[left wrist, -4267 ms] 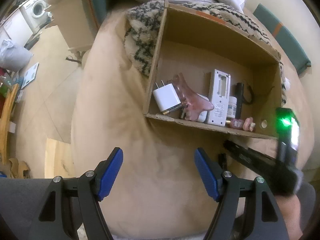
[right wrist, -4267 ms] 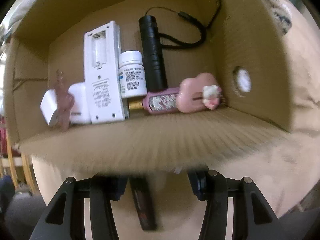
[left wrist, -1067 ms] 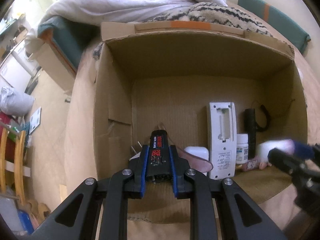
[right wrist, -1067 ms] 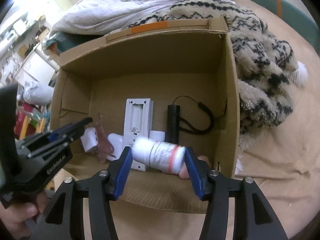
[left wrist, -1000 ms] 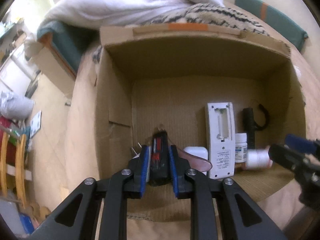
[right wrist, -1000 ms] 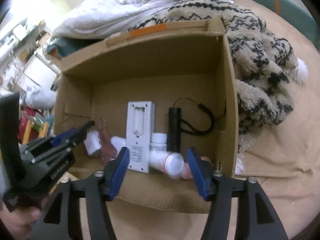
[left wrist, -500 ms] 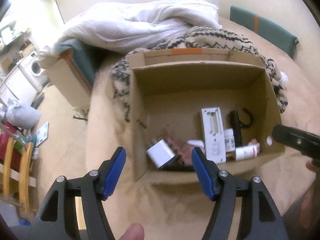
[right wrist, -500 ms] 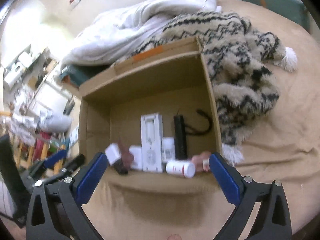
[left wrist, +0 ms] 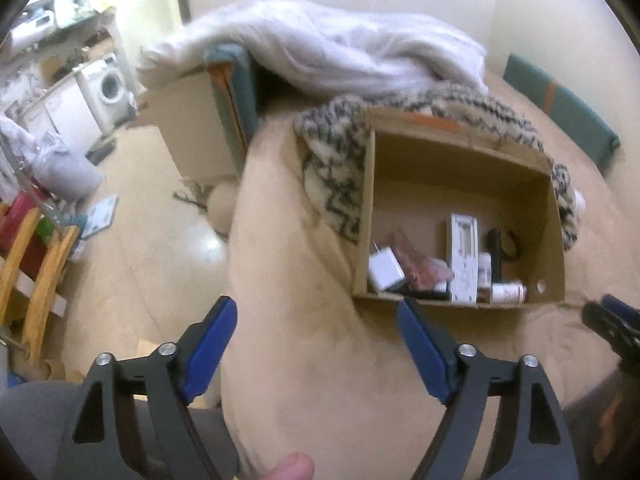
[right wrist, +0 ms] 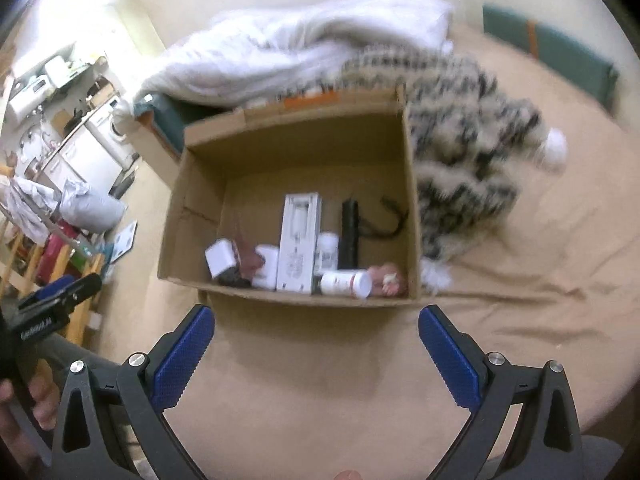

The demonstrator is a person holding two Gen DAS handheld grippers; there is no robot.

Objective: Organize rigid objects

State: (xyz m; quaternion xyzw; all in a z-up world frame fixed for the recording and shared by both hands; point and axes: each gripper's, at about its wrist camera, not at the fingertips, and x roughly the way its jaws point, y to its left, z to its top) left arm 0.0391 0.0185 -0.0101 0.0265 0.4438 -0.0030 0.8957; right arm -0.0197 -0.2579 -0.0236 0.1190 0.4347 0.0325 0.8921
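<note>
Both grippers out of box (right wrist: 292, 152), fingers apart, empty; bottle (right wrist: 346, 283) now inside.

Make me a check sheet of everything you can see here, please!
Surface: tan bed cover, bare in front of the box.
Job's things: cardboard box holding a white charger, white remote, black flashlight, white bottle lying on its side, pink things.
Clutter: patterned blanket beside the box, white duvet behind it.
Grippers: left gripper open, empty, jaws just opened; right gripper open, empty.
Cables: flashlight's black strap only.
Surroundings: washing machine, wooden rack, floor.
</note>
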